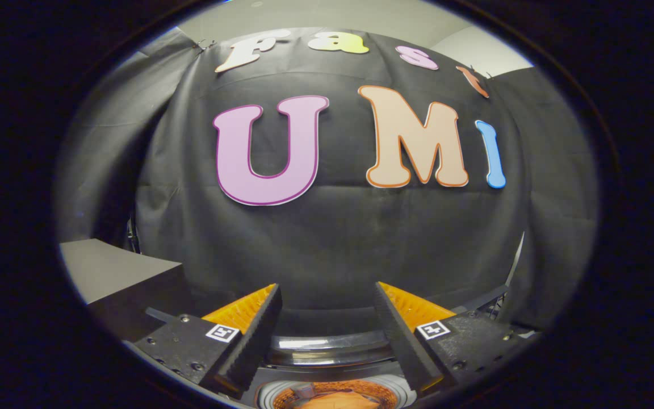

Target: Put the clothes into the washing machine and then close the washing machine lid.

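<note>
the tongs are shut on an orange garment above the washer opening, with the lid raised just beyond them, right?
Not quite. In the gripper view the tongs are open and hold nothing. The orange garment lies down in the washer opening below and between the fingers. The lid does stand raised just beyond them.

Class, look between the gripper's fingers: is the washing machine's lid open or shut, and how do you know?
Open. Between the fingers of the open, empty gripper the washing machine shows its uncovered drum, with an orange garment lying inside. The lid itself cannot be made out for certain.
</note>
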A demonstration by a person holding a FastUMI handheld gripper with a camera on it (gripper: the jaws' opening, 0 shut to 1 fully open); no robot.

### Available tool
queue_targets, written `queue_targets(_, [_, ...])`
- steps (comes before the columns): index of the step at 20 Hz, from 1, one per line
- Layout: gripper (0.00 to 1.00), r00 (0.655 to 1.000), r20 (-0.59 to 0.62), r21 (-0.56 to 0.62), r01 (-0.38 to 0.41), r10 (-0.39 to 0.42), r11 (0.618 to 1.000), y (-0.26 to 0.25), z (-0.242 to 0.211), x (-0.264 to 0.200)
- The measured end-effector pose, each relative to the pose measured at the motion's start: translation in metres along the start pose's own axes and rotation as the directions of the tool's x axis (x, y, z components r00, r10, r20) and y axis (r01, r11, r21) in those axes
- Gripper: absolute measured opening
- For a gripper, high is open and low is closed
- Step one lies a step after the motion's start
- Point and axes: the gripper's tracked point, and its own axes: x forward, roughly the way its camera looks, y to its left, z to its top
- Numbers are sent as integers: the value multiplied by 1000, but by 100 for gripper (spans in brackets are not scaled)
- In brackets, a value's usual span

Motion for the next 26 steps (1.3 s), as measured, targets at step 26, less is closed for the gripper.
queue_targets(26, [97,992,-123,-3,28,-28,1000,-13,-106,-103])
